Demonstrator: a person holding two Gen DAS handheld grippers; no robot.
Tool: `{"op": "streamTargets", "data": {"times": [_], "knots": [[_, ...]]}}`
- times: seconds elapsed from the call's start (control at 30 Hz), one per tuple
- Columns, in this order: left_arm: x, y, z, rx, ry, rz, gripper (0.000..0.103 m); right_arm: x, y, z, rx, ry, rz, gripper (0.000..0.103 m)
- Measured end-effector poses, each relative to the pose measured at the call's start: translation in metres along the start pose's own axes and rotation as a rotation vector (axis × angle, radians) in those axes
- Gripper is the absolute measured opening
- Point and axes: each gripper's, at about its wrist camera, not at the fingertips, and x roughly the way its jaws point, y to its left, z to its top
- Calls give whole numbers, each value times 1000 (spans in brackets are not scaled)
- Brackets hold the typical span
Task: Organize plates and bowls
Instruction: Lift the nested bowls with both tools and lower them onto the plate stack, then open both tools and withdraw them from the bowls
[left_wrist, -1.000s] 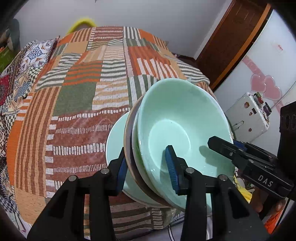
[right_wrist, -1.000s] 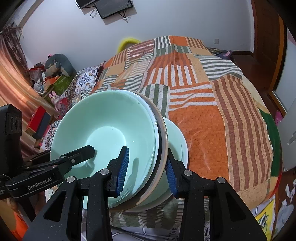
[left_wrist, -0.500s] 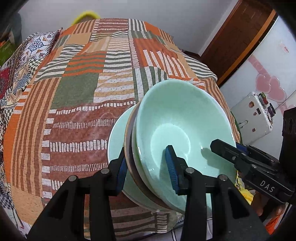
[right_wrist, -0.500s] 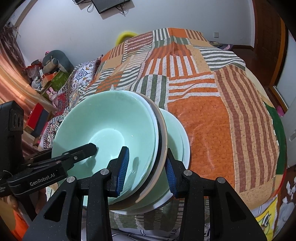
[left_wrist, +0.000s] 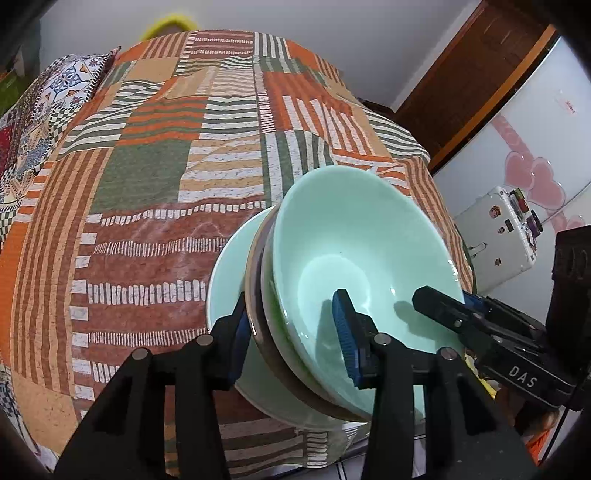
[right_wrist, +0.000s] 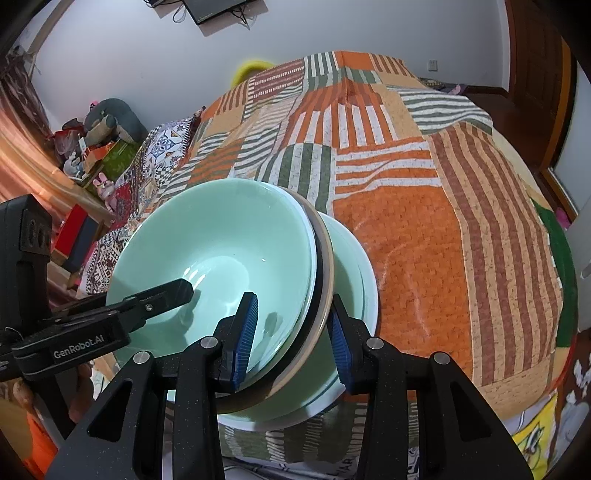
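Observation:
A stack of dishes with a pale green bowl (left_wrist: 354, 236) on top, a brown-rimmed plate (left_wrist: 255, 273) under it and a pale green plate (left_wrist: 225, 280) at the bottom is held over the near edge of the bed. My left gripper (left_wrist: 291, 332) is shut on the stack's rim, one finger inside the bowl, one under the plates. My right gripper (right_wrist: 291, 332) is shut on the opposite rim of the same stack, whose green bowl (right_wrist: 221, 236) shows there; it also shows in the left wrist view (left_wrist: 461, 317).
A bed with an orange, green and brown patchwork cover (left_wrist: 147, 177) fills the view beyond the stack. A white fridge with pink hearts (left_wrist: 535, 170) and a wooden door (left_wrist: 472, 74) stand to the right. Toys and boxes (right_wrist: 99, 147) lie left of the bed.
Both grippers have carried the stack slightly forward and up over the bed's near edge. The grip on the rims is unchanged.

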Motion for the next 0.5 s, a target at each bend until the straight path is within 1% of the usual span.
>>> {"op": "streamTargets", "data": {"times": [0.03,0.17,0.23,0.33,0.4,0.47,0.5], "knots": [[0,0,1,-2,-3,0,45,-1,-1,0,3,-1,5,37],[-11,-4,1,41,-50,73,45,-12,-1,0,-23,-43,-17,37],[-15,-1,0,38,-55,77,50,-17,0,1,-32,-56,-25,38],[-25,0,-2,24,-73,63,50,-28,0,3,-34,-81,-26,38],[-40,-4,-3,43,-118,79,50,-36,2,5,-44,-106,-32,38],[-56,-9,-4,58,-162,85,50,-44,4,6,-52,-127,-29,42],[-62,-11,-4,62,-176,84,50,-48,5,8,-55,-140,-26,42]]}}
